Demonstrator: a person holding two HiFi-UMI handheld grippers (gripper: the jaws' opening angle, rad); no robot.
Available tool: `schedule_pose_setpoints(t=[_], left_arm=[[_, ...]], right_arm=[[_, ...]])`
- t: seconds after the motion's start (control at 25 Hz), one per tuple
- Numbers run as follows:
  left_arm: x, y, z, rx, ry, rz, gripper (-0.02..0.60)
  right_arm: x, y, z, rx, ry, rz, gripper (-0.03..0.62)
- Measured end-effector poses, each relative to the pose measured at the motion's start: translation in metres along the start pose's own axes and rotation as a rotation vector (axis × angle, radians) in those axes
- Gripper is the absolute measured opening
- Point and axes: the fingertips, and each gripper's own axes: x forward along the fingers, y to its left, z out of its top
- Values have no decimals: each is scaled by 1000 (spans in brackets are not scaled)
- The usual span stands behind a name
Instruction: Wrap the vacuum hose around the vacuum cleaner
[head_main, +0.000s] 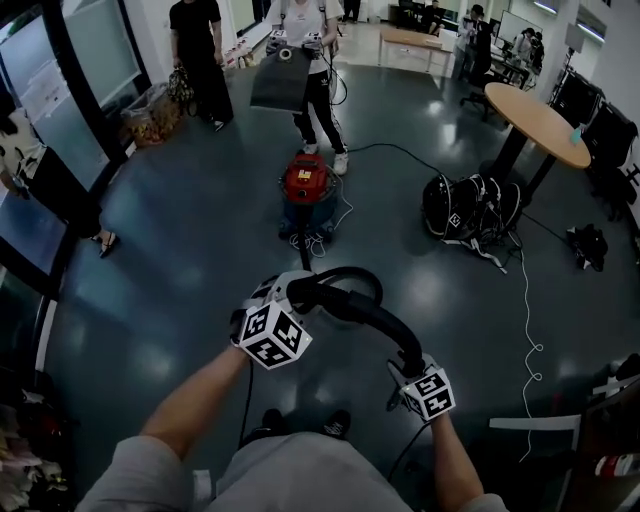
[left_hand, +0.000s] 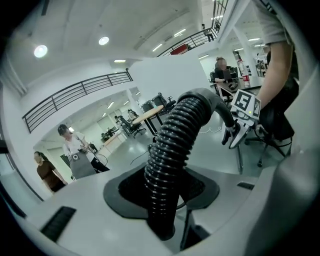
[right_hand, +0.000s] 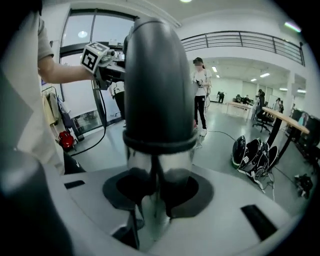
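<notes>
The left gripper (left_hand: 162, 200) is clamped at a middling width on the ribbed vacuum hose (left_hand: 170, 145), which rises straight out from between its jaws. The right gripper (right_hand: 157, 195) is closed narrower on the hose's smooth rigid end piece (right_hand: 157, 85), chrome below a dark sleeve. Between the two grippers the hose arches in a raised loop.

The vacuum cleaner (head_main: 307, 190), red-topped, stands on the floor well ahead of both grippers, with a loose white cord (head_main: 316, 240) heaped at its near side.

This looks like the start of the task: the hose is gathered off the floor but not yet wound. The next move likely calls for carrying the loop forward to the body and laying the hose around it, keeping both grips firm so the springy hose does not uncoil.

The floor between grippers and cleaner is open. Beyond the cleaner stands a person (head_main: 318, 60). Off to the right gripper's side lie black bags (head_main: 470, 210), a trailing white cable (head_main: 525, 320) and a round table (head_main: 540, 120), all well apart.
</notes>
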Motion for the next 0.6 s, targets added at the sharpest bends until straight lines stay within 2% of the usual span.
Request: schedule_pose_setpoints(t=[0.16,0.28,0.36,0.48,0.6], left_arm=[[3,5,23,25,-18,26,175],[5,13,34,41,-31,33,175],[9,17,37,43,-41,33,175],[16,27,41,38,-60,38,173],[28,38,43,55,-73,31,175]], right_arm=[[3,-9,8,21,4,-7,115],[-2,-21,25,63,-43,-57,121],[-3,-30,38,87,-60,-76,180],[-1,-45,58,77,-72,-125,189],[-5,-64,86,71,-124,-212,276]])
